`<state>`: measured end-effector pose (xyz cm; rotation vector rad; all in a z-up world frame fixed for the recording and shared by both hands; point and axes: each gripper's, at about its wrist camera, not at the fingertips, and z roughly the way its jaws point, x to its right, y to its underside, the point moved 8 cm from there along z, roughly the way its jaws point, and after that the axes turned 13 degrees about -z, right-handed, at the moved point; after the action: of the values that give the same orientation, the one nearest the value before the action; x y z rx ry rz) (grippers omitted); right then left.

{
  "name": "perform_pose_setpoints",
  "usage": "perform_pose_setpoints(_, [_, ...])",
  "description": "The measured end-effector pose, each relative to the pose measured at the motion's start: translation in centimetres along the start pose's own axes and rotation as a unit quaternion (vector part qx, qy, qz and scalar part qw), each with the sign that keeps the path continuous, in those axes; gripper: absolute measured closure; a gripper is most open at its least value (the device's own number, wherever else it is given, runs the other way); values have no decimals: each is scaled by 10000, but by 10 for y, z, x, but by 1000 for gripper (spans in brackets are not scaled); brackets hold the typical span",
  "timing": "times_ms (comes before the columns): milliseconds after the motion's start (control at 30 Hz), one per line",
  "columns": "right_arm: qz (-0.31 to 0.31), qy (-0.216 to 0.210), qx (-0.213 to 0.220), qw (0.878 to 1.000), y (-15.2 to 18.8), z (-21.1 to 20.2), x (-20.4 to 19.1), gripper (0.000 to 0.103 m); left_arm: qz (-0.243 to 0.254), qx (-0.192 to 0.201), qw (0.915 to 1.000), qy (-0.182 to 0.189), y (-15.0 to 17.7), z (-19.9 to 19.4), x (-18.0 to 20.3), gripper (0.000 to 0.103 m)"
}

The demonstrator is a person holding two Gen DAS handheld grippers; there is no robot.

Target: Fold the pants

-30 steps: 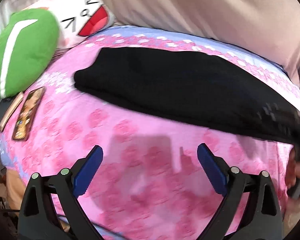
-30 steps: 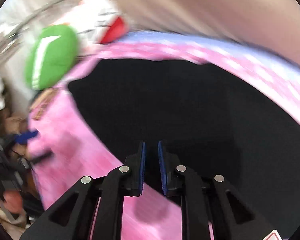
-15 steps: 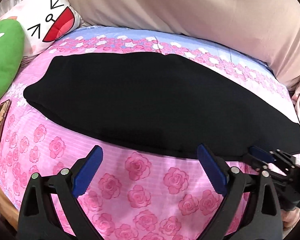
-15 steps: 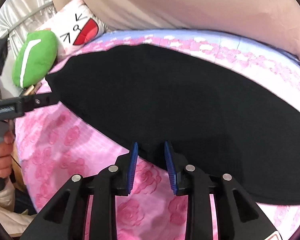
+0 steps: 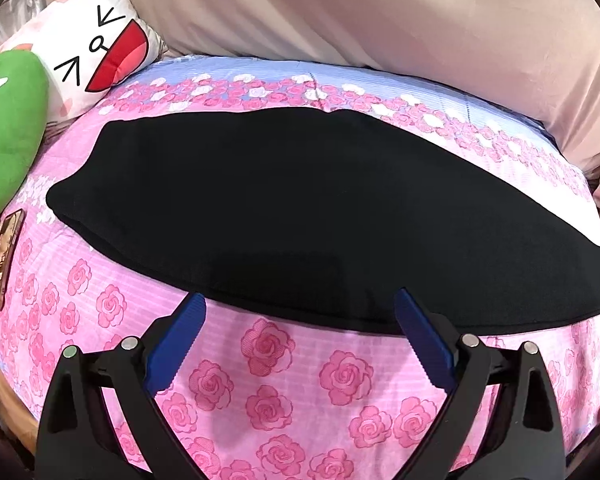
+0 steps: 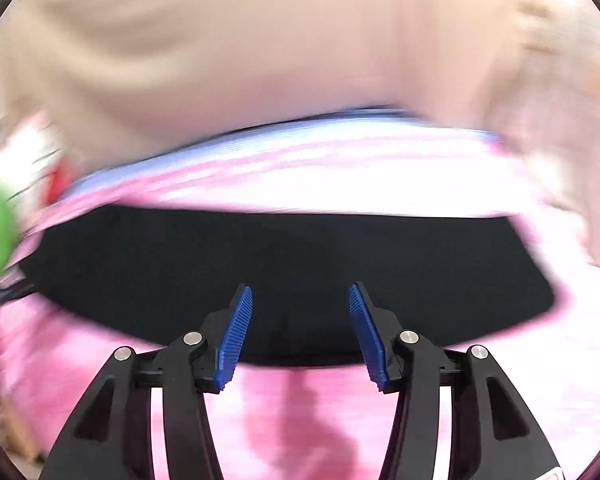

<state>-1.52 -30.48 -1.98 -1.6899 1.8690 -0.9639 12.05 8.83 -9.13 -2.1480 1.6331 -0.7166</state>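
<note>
The black pants (image 5: 300, 216) lie flat in a long folded band across the pink rose-print bed cover (image 5: 276, 376). My left gripper (image 5: 300, 308) is open and empty, its blue pads just at the pants' near edge. In the blurred right wrist view the pants (image 6: 300, 256) also stretch across the bed. My right gripper (image 6: 300, 300) is open and empty, its blue fingertips (image 6: 240, 312) over the near edge of the pants.
A green cushion (image 5: 4, 136) and a white cartoon-face pillow (image 5: 96, 40) sit at the far left. A large beige pillow (image 5: 380, 16) lies along the back. A flat picture card (image 5: 0, 256) rests near the bed's left edge.
My right gripper has opened and let go of the pants, then swung to the right. The pants now lie flat. My left gripper stayed open and moved closer to the pants' edge.
</note>
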Motion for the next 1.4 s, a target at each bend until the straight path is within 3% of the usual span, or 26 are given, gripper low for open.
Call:
perform_pose_setpoints(33, [238,371,-100,9990,4,1,40,52,17,-4,10000,0,1,1,2,10])
perform_pose_setpoints(100, [638,684,-268,9953,12,7,98,51,96,-8,9999,-36,2,3,10,10])
perform_pose_setpoints(200, [933,763,-563,9911,24,26,150,51,145,7,9999,-80,5,3,20,10])
perform_pose_setpoints(267, [1045,582,-702,9903,32,42,161,53,164,14,9998,-100,6,2,27,10])
perform_pose_setpoints(333, [1082,388,-782,9903,41,53,165,62,205,24,9997,-135,6,2,33,10])
perform_pose_setpoints(400, [1077,381,-864,9897,46,62,168,87,268,42,9995,-169,6,1,40,10])
perform_pose_setpoints(467, [1136,196,-691,9909,39,56,169,90,331,63,9992,-197,5,1,47,10])
perform_pose_setpoints(600, [1034,336,-59,9941,16,15,177,90,373,51,9991,-172,3,2,58,10])
perform_pose_setpoints(667, [938,603,-383,9930,27,28,185,93,461,75,9988,-167,4,4,64,10])
perform_pose_setpoints(700, [978,534,-757,9909,43,48,188,92,484,53,9987,-175,6,7,66,10])
perform_pose_setpoints(733, [1152,341,-857,9891,53,58,188,92,499,9,9986,-173,8,9,68,10])
perform_pose_setpoints(833, [1412,493,-502,9875,48,36,191,81,566,-31,9982,-176,12,11,70,10])
perform_pose_setpoints(900, [1174,871,-392,9885,42,22,189,62,621,-6,9980,-124,13,10,72,10])
perform_pose_setpoints(967, [1038,1017,-450,9884,39,22,184,62,700,82,9974,-173,13,9,74,10])
perform_pose_setpoints(1100, [677,806,-439,9935,18,37,162,62,800,193,9963,-238,14,11,78,10])
perform_pose_setpoints(1167, [613,606,-544,9948,3,62,158,62,845,266,9955,-325,14,12,78,10])
perform_pose_setpoints(1267, [553,627,-795,9933,-8,91,159,62,869,338,9947,-437,14,16,77,10])
perform_pose_setpoints(1300, [509,651,-946,9921,-9,106,160,68,868,340,9946,-452,14,16,76,10])
perform_pose_setpoints(1367, [398,851,-1007,9905,-12,115,162,92,918,375,9936,-532,14,19,76,10])
perform_pose_setpoints(1400, [395,877,-981,9905,-13,115,165,93,938,396,9932,-561,14,19,75,10])
